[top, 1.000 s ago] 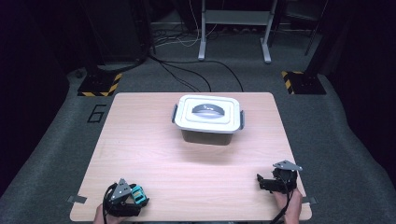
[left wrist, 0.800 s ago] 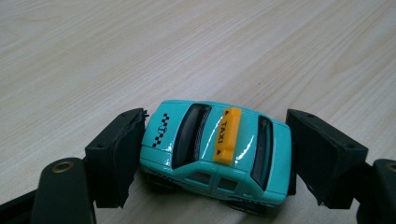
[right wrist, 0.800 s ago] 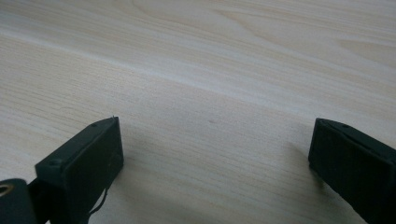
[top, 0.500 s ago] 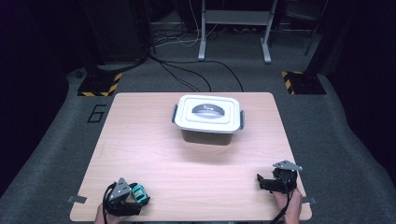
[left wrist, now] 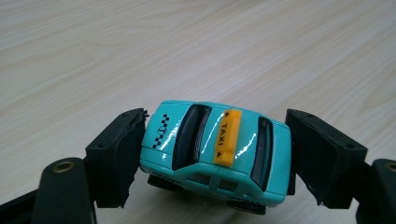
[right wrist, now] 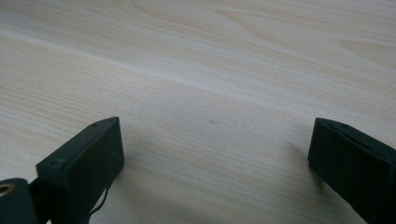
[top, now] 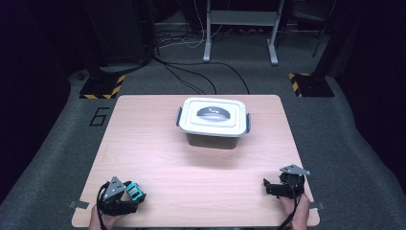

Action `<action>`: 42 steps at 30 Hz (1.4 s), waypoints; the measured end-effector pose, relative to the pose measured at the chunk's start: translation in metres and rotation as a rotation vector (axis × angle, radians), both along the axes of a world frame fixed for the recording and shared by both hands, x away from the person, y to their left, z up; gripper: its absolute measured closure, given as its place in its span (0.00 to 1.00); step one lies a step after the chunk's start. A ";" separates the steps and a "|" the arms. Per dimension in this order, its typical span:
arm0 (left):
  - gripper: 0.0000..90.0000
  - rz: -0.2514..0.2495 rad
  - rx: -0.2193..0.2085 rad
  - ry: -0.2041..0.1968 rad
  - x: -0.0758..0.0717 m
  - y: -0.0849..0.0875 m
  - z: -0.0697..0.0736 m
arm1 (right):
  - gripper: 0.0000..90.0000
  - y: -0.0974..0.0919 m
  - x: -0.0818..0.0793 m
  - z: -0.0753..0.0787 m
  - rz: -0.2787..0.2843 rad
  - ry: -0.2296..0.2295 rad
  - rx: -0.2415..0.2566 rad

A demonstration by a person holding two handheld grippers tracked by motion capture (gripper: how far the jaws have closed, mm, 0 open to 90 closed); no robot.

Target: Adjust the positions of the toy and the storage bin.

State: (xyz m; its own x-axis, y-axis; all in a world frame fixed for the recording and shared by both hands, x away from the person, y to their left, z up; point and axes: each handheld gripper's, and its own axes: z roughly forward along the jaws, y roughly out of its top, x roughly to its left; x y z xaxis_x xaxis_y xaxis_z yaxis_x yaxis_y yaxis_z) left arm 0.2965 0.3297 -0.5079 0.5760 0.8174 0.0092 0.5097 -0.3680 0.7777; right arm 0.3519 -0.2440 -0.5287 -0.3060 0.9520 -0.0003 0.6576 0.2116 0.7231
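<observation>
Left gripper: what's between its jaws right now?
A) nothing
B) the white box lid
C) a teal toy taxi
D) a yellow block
C: in the left gripper view the two black jaws of the left gripper press on either end of the teal toy taxi with its yellow roof sign.

Left gripper [top: 135,193] at the table's 7 o'clock corner, jaws clamped on the two ends of a teal toy taxi [left wrist: 215,151]. Right gripper [top: 268,187] at 5 o'clock, low over the tabletop, jaws spread wide with nothing between them.
</observation>
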 end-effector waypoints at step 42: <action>0.25 0.323 -0.022 -0.059 0.064 0.056 0.018 | 0.03 0.000 0.000 0.000 -0.001 -0.001 -0.002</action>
